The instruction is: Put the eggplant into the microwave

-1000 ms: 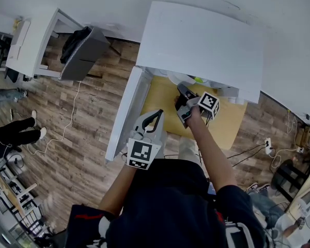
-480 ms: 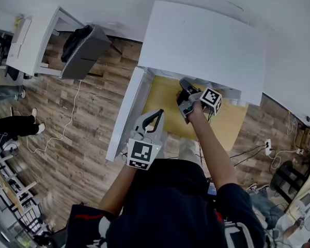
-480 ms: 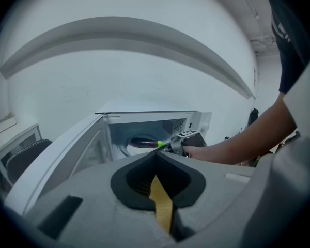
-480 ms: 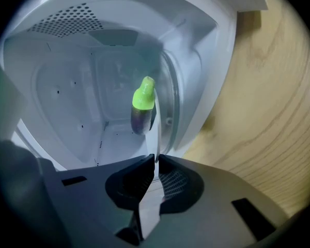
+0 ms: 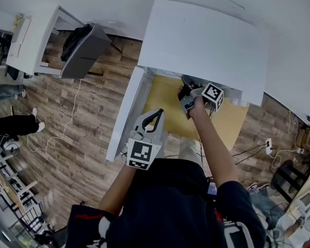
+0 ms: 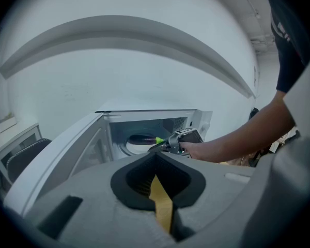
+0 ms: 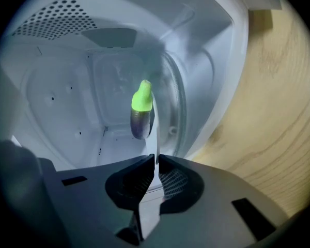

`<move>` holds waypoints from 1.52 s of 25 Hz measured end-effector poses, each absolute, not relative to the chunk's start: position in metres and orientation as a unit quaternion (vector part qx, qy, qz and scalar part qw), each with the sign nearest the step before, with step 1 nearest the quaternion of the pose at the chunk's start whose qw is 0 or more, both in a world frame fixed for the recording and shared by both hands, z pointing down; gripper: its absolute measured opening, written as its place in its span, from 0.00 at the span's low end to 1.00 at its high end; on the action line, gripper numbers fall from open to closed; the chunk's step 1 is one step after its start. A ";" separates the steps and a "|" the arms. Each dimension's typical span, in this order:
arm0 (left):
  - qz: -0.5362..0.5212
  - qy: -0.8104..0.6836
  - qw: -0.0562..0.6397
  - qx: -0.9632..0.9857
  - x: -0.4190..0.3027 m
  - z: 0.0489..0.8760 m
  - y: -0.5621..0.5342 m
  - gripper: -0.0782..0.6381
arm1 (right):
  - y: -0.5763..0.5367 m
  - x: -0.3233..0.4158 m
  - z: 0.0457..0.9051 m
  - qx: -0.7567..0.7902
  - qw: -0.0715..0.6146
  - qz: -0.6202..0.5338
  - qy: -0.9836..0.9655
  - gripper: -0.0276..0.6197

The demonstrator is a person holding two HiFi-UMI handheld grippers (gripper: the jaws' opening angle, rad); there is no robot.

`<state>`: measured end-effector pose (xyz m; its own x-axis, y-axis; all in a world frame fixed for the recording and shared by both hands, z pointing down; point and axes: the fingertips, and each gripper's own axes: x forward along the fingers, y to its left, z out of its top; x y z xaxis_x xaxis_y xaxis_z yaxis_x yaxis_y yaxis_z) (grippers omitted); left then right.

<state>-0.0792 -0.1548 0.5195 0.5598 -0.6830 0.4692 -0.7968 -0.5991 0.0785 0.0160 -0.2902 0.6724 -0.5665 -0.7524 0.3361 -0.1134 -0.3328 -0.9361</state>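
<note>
Holds the right hand-held gripper (image 7: pixel 155 158) inside the open white box-shaped microwave (image 5: pixel 206 40), jaws all but closed on nothing. Just ahead, on the round glass turntable (image 7: pixel 182 112) — glossy purple eggplant (image 7: pixel 140 115) with lime-green stem, long axis roughly along the jaws.

Not really spotting anything readable here, folks. The marker cube (image 5: pixel 141 155) sitting on the left claw (image 5: pixel 156 117) is just showing a black-and-white square pattern, no letters or digits, and the other marker cube (image 5: pixel 213 95) on the right claw (image 5: pixel 187 84) is doing the same thing. Some pale print is showing on the person's dark sleeve (image 6: pixel 287 40) in the left gripper view, but it's coming out way too blurry to make out.
</note>
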 end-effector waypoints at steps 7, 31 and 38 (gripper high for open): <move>0.201 -0.424 0.142 0.872 -0.078 0.520 -0.157 0.13 | -0.294 0.017 0.669 -0.391 0.257 -0.708 0.529 0.09; 0.184 -0.427 0.120 0.877 -0.071 0.497 -0.158 0.13 | -0.272 0.010 0.653 -0.367 0.277 -0.709 0.535 0.33; 0.180 -0.425 0.111 0.880 -0.067 0.490 -0.156 0.13 | -0.270 0.012 0.653 -0.365 0.281 -0.710 0.533 0.35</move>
<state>-0.0672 -0.1560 0.4898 0.5730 -0.7086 0.4118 -0.7885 -0.6136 0.0413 0.0120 -0.2698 0.6533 -0.5752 -0.7882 0.2188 0.0093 -0.2738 -0.9617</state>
